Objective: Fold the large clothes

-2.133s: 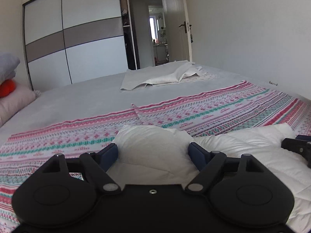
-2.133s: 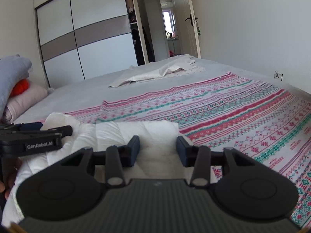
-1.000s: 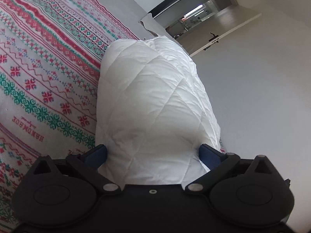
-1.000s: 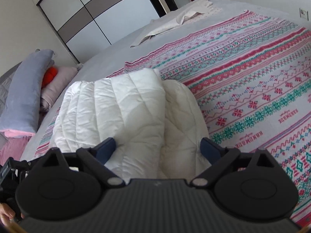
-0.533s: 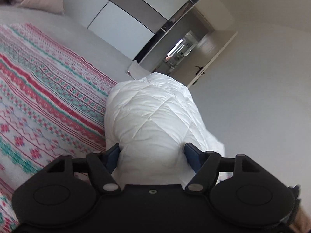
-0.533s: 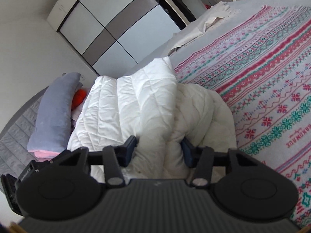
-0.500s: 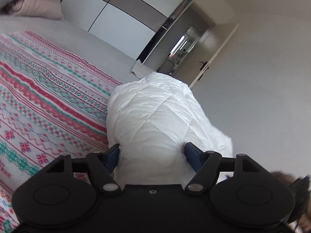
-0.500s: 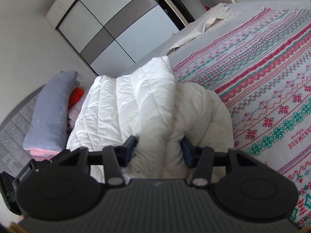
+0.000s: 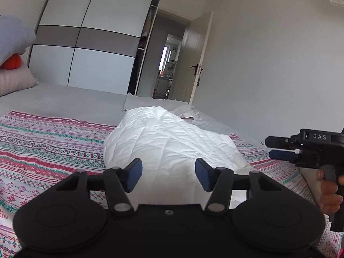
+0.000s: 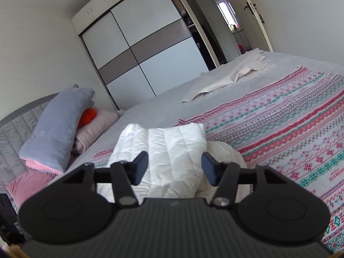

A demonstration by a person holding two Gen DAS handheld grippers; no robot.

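While folded on the patterned blanket [image 9: 49, 142], white quilted garment [image 9: 169, 142] between parted jaws.

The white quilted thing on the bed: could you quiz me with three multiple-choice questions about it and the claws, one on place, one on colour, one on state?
1. Where does the white quilted garment lie?
A. on the patterned blanket
B. on the floor
C. inside the wardrobe

2. What colour is the ball by the pillows?
A. green
B. orange-red
C. black

3. How do the two claws stand?
A. both open
B. both shut
C. one shut

Answers: 1 A, the patterned blanket spreads under it. 2 B, the ball glows orange-red. 3 A, the left claw and right claw show fingers spread apart.
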